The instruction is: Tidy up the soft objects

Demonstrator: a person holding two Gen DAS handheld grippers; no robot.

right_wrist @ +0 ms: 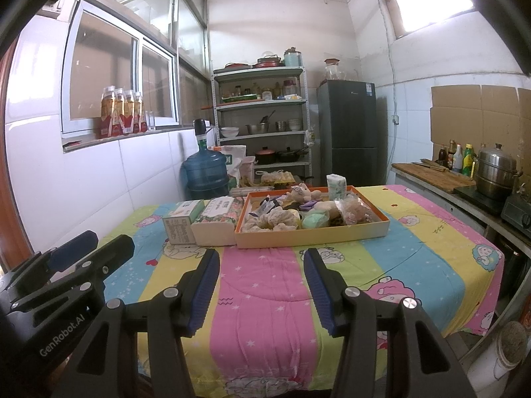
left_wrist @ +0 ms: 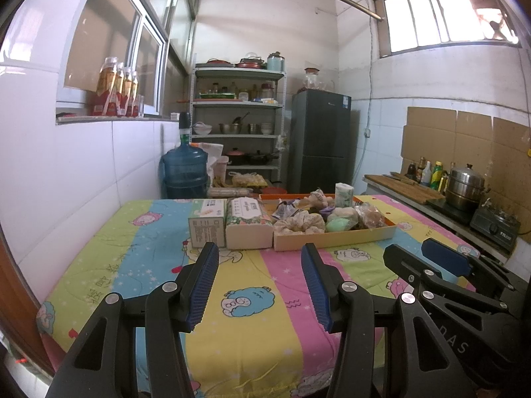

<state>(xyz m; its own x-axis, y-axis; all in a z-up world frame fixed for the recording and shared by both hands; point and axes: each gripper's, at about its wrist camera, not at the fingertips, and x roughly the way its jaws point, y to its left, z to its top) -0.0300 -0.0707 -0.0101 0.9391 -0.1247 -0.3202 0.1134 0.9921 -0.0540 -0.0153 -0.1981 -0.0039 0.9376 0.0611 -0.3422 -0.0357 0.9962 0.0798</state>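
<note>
Both my left tongs [left_wrist: 260, 285] and right tongs [right_wrist: 262, 290] hang spread and empty over the desk [right_wrist: 265, 298]; soft objects [right_wrist: 282, 220] fill the orange tray [right_wrist: 312, 235] at twelve o'clock, so I should approach low and pinch gently.

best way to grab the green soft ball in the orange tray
Probably from above, pinching the green ball across its rounded sides. It sits low behind the orange tray front wall, with a bagged soft item packed against its right side, so a level approach looks blocked. Both grippers are open.
</note>
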